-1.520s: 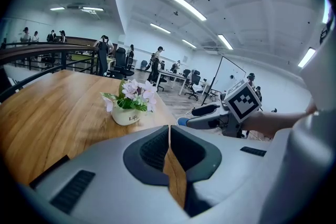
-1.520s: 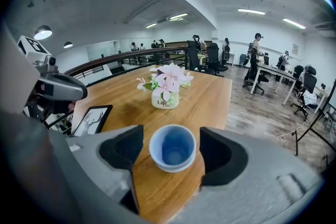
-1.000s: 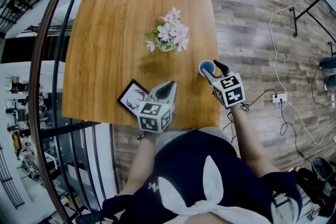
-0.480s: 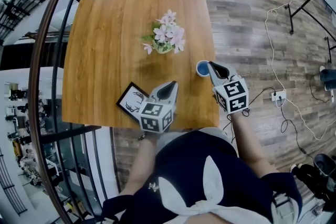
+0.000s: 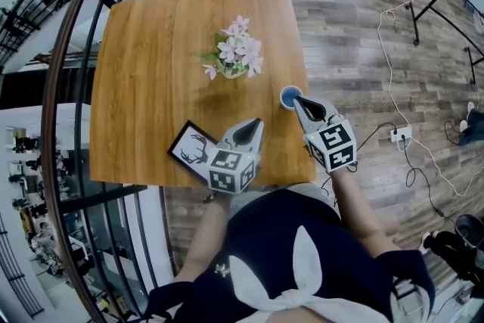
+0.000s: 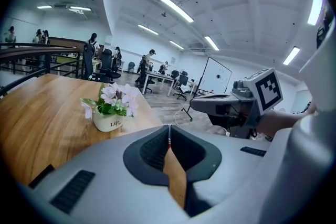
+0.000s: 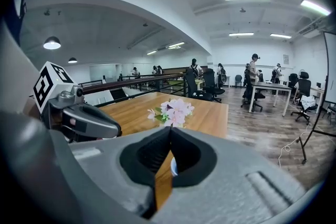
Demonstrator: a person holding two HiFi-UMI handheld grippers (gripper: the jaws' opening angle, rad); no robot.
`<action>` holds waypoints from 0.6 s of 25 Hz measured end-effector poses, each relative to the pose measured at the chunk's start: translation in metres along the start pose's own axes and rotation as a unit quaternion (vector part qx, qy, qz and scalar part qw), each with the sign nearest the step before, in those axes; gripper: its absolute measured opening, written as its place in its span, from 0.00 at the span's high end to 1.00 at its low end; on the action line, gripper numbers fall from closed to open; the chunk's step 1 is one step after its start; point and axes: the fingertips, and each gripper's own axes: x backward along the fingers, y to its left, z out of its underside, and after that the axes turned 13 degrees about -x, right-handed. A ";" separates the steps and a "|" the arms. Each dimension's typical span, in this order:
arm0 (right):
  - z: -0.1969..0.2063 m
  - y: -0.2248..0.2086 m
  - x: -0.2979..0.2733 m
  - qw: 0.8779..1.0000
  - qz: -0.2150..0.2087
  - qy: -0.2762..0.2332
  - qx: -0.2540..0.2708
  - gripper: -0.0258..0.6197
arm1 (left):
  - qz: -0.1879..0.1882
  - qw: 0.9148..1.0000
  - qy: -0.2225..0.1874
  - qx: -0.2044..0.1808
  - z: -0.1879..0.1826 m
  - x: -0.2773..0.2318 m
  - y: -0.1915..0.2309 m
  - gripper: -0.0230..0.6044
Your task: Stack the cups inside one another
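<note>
Both claws closed at the near edge of the table [image 5: 151, 49].
Right claw [image 5: 299, 102] has its tips at the blue cup [image 5: 288, 96]; left claw [image 5: 252, 127] holds nothing.

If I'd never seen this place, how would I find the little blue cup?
Find the square wooden table and go to its edge on the right of the head view. The small round blue cup is there, just past the white pot of pink flowers. It is the only blue thing on the table.
</note>
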 end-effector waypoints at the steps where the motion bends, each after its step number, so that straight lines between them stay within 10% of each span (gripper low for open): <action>1: 0.001 0.001 0.001 1.000 0.000 0.001 0.002 0.96 | 0.002 1.000 0.001 -0.002 0.001 -0.001 -0.001 0.92; 15: 0.015 0.008 0.019 1.000 0.006 0.013 0.006 0.96 | 0.025 1.000 0.005 -0.008 0.003 -0.005 -0.021 0.92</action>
